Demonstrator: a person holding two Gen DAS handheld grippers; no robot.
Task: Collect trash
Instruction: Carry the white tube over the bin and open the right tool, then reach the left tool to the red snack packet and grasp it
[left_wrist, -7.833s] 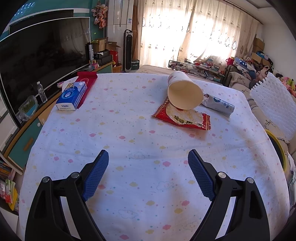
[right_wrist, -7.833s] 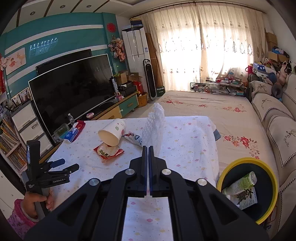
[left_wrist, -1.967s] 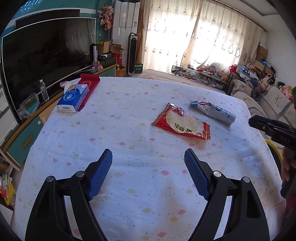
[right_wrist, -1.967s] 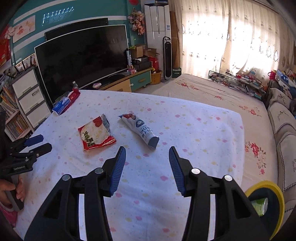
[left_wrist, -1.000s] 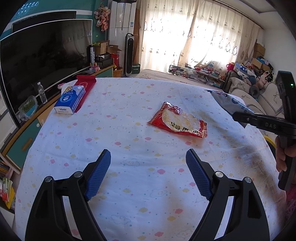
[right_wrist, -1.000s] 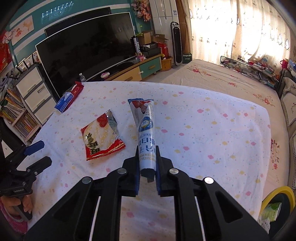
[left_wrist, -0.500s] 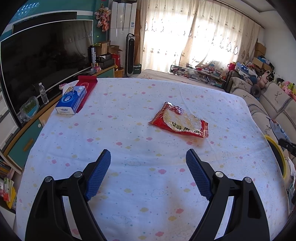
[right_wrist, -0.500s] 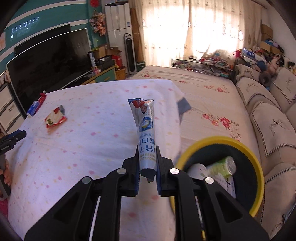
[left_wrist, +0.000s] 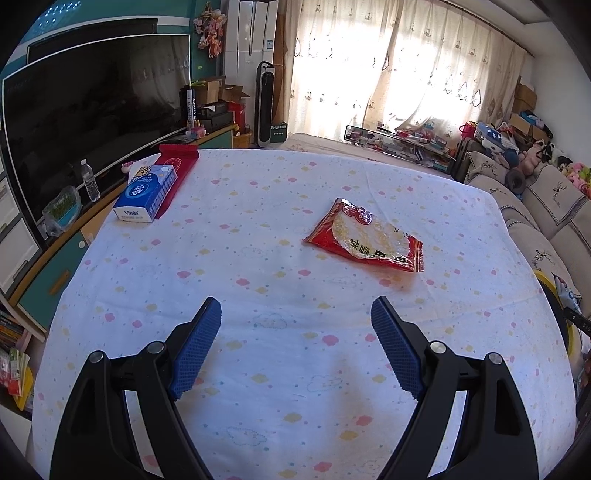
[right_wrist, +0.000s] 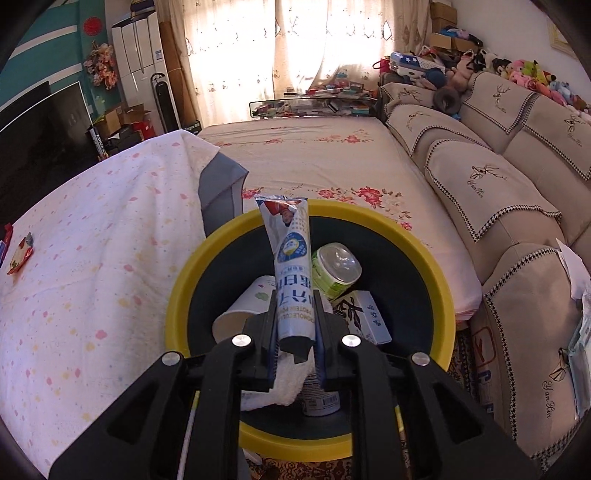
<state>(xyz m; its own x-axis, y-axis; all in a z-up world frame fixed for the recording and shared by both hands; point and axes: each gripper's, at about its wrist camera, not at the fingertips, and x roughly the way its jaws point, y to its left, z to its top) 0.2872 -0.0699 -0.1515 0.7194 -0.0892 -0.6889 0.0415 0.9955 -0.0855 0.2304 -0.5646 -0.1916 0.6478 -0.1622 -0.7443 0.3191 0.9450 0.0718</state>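
Sunlit living room with teal wall and curtained windows

A large dark television (left_wrist: 85, 99) stands against the teal wall (left_wrist: 48, 22) above a low cabinet (left_wrist: 55, 266). Cream patterned curtains (left_wrist: 399, 70) glow with daylight, a tall white air conditioner (left_wrist: 249, 48) beside them. Beige sofa cushions (right_wrist: 491, 177) line the right side, plush toys (right_wrist: 532, 74) along their top.

surface: table (left_wrist: 258, 369), spotted cloth | on it: red snack wrapper (left_wrist: 364, 236); tissue box (left_wrist: 146, 192)
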